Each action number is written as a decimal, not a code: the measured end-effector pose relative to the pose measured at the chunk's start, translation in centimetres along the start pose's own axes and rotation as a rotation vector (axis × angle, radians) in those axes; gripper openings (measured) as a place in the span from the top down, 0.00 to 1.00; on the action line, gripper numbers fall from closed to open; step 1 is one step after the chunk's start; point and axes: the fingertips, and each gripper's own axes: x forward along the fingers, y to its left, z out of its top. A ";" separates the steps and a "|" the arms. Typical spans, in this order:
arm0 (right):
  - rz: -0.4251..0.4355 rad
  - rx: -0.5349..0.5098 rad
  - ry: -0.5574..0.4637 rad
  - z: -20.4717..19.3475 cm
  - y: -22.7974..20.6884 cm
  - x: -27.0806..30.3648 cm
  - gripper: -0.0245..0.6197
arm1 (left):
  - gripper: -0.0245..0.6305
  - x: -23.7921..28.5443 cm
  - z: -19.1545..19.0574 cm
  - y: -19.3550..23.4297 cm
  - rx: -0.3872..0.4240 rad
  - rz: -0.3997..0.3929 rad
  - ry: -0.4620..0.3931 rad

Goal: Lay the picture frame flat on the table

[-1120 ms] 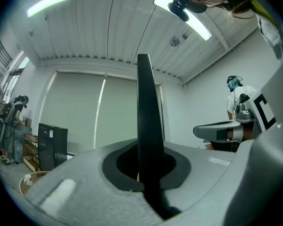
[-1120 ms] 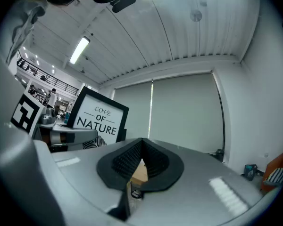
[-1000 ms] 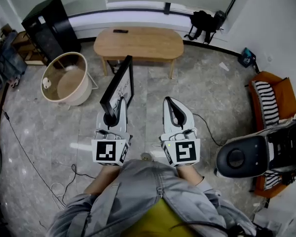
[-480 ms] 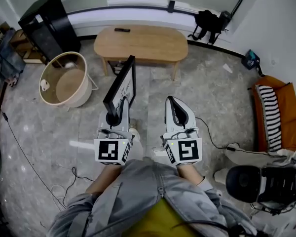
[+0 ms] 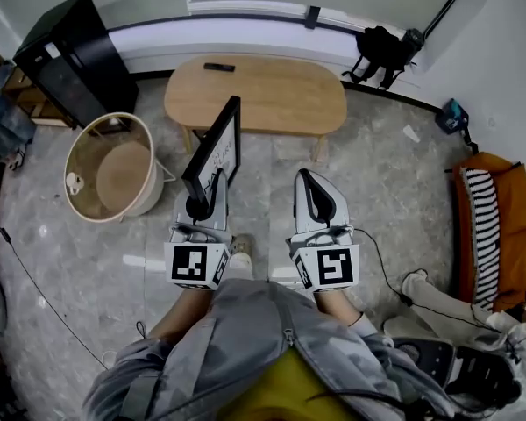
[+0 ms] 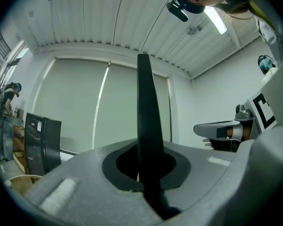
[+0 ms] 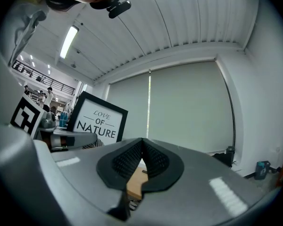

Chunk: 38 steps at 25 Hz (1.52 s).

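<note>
Picture frame (image 5: pixel 216 147), pinched at its lower edge by the left gripper (image 5: pixel 196 207), may pivot or slip. Right gripper (image 5: pixel 309 191) is closed, empty.

A tall black cabinet (image 5: pixel 66 55) stands in the far left corner. Just beside it sits a round cream basket (image 5: pixel 149 191), with a small white thing lying inside. A black bag (image 5: pixel 381 51) leans at the wall on the far right. Near it, a teal object (image 5: pixel 451 115) lies on the grey marbled floor (image 5: pixel 394 182). An orange seat (image 5: pixel 517 235) at the right edge carries a black-and-white striped cushion (image 5: pixel 485 226). A thin cable (image 5: pixel 35 288) trails across the floor on the left. A pale blind (image 7: pixel 188 107) covers the window under a ribbed ceiling (image 6: pixel 108 13).
</note>
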 end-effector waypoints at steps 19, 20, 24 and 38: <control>-0.074 -0.010 0.010 -1.3 -6.5 12.7 0.96 | 0.95 13.2 -1.3 6.1 -0.046 -0.053 -0.008; -0.073 -0.010 0.008 -1.4 -6.8 13.4 0.96 | 0.94 13.8 -1.4 6.3 -0.047 -0.055 -0.009; -0.076 -0.010 -0.006 -2.0 -8.5 16.6 0.96 | 0.94 17.1 -2.2 7.4 -0.049 -0.058 -0.002; 0.021 -0.023 0.034 -6.5 -23.2 38.0 0.96 | 0.95 41.4 -5.2 11.7 -0.075 -0.017 0.016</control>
